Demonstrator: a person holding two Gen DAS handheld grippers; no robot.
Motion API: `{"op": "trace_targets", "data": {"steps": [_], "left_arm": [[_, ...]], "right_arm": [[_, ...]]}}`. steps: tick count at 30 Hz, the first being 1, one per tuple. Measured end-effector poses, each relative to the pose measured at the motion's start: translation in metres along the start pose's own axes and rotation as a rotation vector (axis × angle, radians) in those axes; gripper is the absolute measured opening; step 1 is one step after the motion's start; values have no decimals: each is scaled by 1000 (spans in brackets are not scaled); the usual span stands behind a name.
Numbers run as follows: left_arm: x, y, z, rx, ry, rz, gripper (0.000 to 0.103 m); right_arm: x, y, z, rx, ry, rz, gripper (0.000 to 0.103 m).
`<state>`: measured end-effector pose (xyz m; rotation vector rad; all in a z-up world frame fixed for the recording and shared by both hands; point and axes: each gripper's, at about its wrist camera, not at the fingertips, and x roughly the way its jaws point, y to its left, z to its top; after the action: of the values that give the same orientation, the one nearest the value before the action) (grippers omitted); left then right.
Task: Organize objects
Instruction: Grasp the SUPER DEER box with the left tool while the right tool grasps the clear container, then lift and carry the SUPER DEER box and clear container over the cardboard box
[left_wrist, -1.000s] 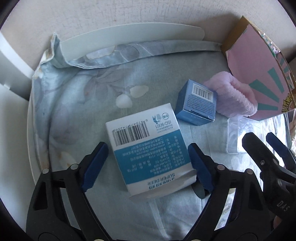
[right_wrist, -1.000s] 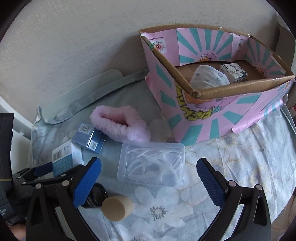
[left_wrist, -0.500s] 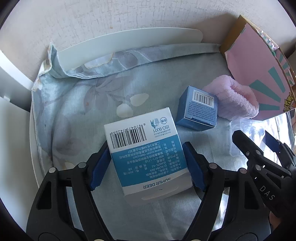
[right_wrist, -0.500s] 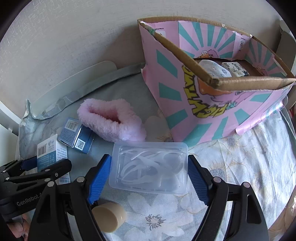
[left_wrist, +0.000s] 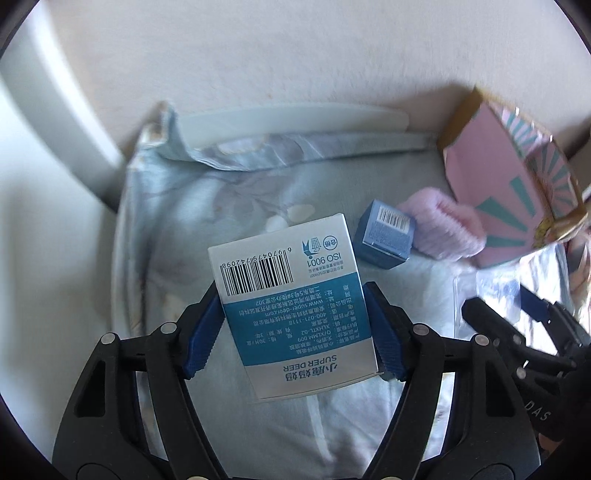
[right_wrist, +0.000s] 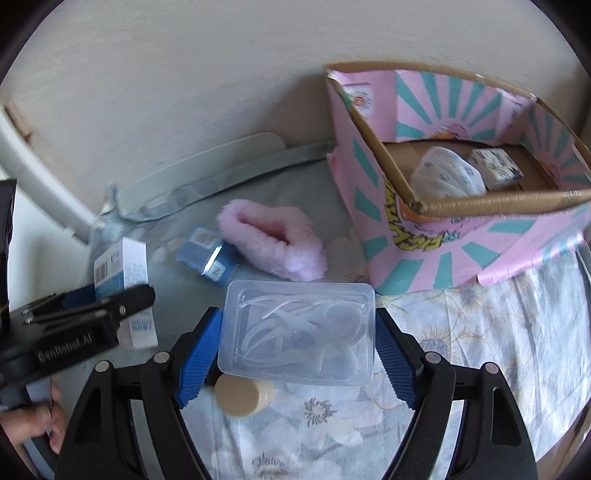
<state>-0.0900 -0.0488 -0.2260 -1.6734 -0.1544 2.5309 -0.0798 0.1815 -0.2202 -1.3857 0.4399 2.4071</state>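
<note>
My left gripper (left_wrist: 293, 332) is shut on a white and blue carton (left_wrist: 291, 306) with a barcode and holds it above the floral sheet; the carton also shows in the right wrist view (right_wrist: 123, 280). My right gripper (right_wrist: 297, 358) is shut on a clear plastic box (right_wrist: 297, 332) of white plastic pieces, lifted off the sheet. A pink and teal cardboard box (right_wrist: 454, 229) stands at the right, open on top, with a white cloth bundle (right_wrist: 447, 177) and a small patterned box (right_wrist: 496, 168) inside.
A small blue box (left_wrist: 386, 240) and a fluffy pink cuff (right_wrist: 271, 240) lie on the sheet between the grippers and the cardboard box. A beige round cap (right_wrist: 240, 397) lies under the clear box. A wall stands behind.
Both grippers closed on their objects and lifted them: the left took the carton, the right took the clear box. Both views rose away from the sheet.
</note>
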Motion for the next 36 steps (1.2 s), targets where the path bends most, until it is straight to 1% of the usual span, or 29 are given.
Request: {"op": "trace_targets", "data": {"steps": [4,5,7,9,10,11,15,19,23,28,36], "left_arm": [[-31,-8,-5,-65,-64,6,70],[-35,-19,2,-84,-80,10,70],[-54,-21,-2,-112,-119,14,70],[-66,-20,-2,-132,-152,17,70],[-74,-25,-2,-143,-171,22,70],[-73,-32,1,-152,-188,24,70],[-100,-59,-4,-166,-252,21,70],[-121,-91,-7,-166,-296,8,70],[-132,-126,-12,-158,-321,-13,70],[-129,-171,-20,-146,-325,-44,70],[-108,-236,-25,-96,-302,-89,70]], "right_arm": [[-24,4,1,-74,-12,59,77],[-32,3,3,-103,-15,77,77],[-39,14,6,-143,-28,98,77],[-52,16,9,-186,-47,125,77],[-60,13,8,-203,-58,134,77],[-66,13,10,-220,-69,143,77],[-92,3,17,-276,-113,177,77],[-115,-17,23,-306,-151,180,77],[-135,-44,30,-307,-171,172,77],[-155,-84,34,-292,-184,140,77],[-172,-150,35,-225,-189,85,77]]}}
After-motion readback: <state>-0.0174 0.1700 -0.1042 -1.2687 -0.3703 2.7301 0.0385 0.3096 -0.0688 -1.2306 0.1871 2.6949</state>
